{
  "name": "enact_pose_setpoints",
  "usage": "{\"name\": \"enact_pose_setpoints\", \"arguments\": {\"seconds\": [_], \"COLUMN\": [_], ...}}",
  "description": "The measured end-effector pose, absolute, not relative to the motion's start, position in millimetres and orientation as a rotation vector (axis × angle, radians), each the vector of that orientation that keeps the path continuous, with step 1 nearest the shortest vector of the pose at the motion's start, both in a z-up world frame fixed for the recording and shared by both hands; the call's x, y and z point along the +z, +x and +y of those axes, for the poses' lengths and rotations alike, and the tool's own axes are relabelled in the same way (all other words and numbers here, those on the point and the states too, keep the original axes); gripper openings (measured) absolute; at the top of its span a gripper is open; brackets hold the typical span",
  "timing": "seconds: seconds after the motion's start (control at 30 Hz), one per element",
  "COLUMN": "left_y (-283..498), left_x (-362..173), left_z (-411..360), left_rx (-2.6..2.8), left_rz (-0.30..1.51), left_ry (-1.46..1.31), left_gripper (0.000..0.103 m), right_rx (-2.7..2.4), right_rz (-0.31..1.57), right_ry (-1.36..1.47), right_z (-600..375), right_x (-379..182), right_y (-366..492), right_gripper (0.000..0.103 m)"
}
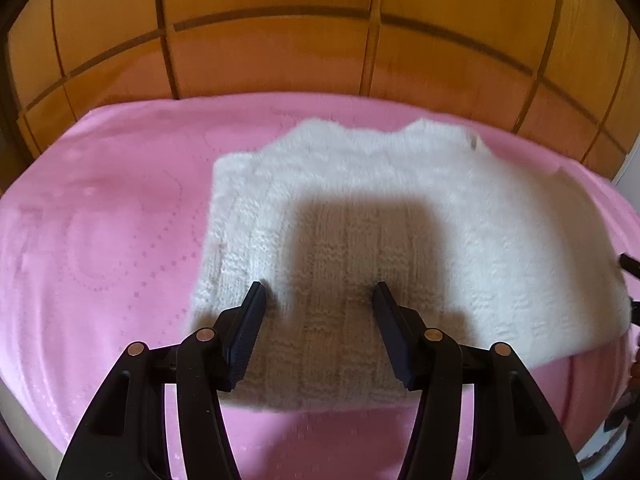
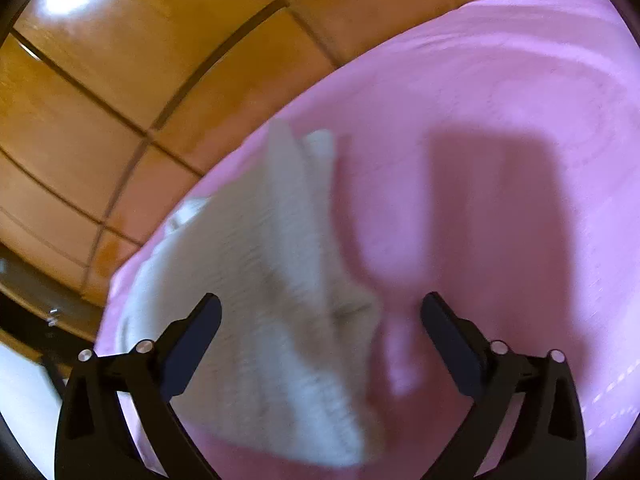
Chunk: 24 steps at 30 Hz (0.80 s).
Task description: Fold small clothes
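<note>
Sweater [image 1: 400, 216], white knit, flat on pink blanket [image 1: 100, 220]; left gripper [image 1: 320, 292] and right gripper [image 2: 320, 308] above it, both spread wide, holding nothing.

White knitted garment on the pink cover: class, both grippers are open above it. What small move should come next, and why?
Probably lower the left gripper and close it on the near hem of the white knitted garment. Its jaws stand open over that edge, holding nothing. The right gripper is open too, over the garment's side edge on the pink cover, so nothing is gripped yet for a fold.
</note>
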<state>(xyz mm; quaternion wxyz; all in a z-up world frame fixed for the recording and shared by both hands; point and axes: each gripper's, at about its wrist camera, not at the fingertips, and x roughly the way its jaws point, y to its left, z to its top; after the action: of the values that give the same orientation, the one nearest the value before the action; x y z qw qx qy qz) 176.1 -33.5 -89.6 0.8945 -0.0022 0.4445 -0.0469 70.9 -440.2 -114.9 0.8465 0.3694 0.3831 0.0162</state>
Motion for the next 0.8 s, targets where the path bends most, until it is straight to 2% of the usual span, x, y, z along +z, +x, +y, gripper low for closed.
{"name": "enact_pose_setpoints", "arguments": {"seconds": [0.07,0.13,0.2,0.27,0.3,0.57,0.8], "left_y": [176,177,176,175,174,164,151], "left_x": [-94,-97,-97,-97,-97,-86,-76], "left_z": [-34,-33,-31,-31,-30,-8,19], "left_rx": [-0.103,-0.111,-0.116,-0.121,-0.125,-0.158,-0.153], "left_rz": [0.926,0.929,0.928,0.926,0.925,0.922,0.898], "left_ry": [0.002,-0.012,-0.02,-0.012,-0.011,-0.108,-0.182], "left_gripper": [0.057,0.058,0.058,0.058,0.058,0.058,0.058], "right_rx": [0.081,0.105,0.083,0.088,0.083,0.197,0.391], "right_rz": [0.824,0.86,0.905,0.918,0.919,0.839,0.774], "right_ry": [0.788,0.742,0.69,0.68,0.67,0.619,0.572], "right_z": [-435,-425,-416,-410,-408,-374,-293], "right_x": [-113,-112,-113,-110,-105,-42,15], "right_y": [71,74,80,84,84,87,119], "right_gripper": [0.08,0.061,0.036,0.021,0.017,0.013,0.012]}}
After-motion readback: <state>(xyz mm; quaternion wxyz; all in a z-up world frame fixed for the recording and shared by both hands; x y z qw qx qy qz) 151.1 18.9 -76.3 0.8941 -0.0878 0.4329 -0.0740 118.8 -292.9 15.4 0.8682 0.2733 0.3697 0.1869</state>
